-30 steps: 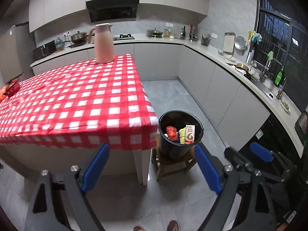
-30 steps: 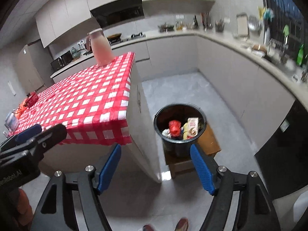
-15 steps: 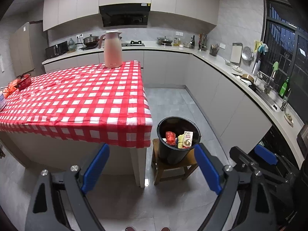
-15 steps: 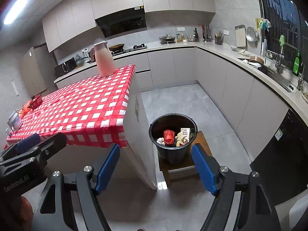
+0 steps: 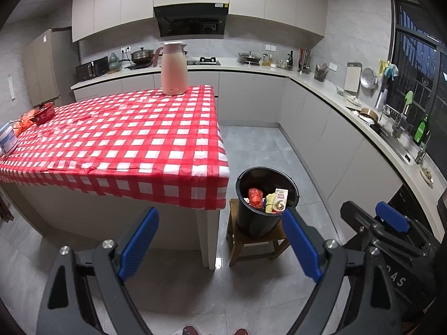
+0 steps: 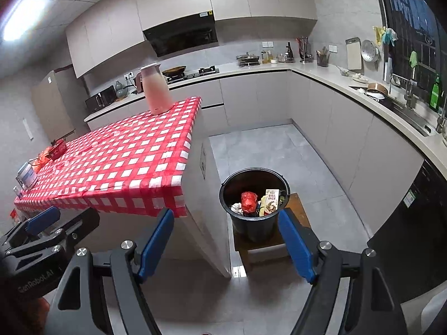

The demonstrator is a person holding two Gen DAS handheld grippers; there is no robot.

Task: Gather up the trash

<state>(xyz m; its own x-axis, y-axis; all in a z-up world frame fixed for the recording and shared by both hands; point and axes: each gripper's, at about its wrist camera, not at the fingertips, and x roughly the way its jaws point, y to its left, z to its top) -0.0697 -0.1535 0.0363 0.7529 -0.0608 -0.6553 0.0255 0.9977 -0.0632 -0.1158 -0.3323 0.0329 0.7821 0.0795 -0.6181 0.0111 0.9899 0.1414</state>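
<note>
A black bin stands on a low wooden stool beside the table's near right corner. Inside it lie a red wrapper, a yellow-and-white packet and other scraps. My left gripper is open and empty, well back from the bin and above the floor. My right gripper is open and empty too, also back from the bin. Each gripper shows at the edge of the other's view.
The table with a red-and-white checked cloth holds a pink jug at its far end, and a red item and a white tub at its left end. Grey cabinets and a counter with a sink run along the right.
Both grippers have drawn back and risen, so the table and bin look smaller and farther off. Both stay open and empty.
</note>
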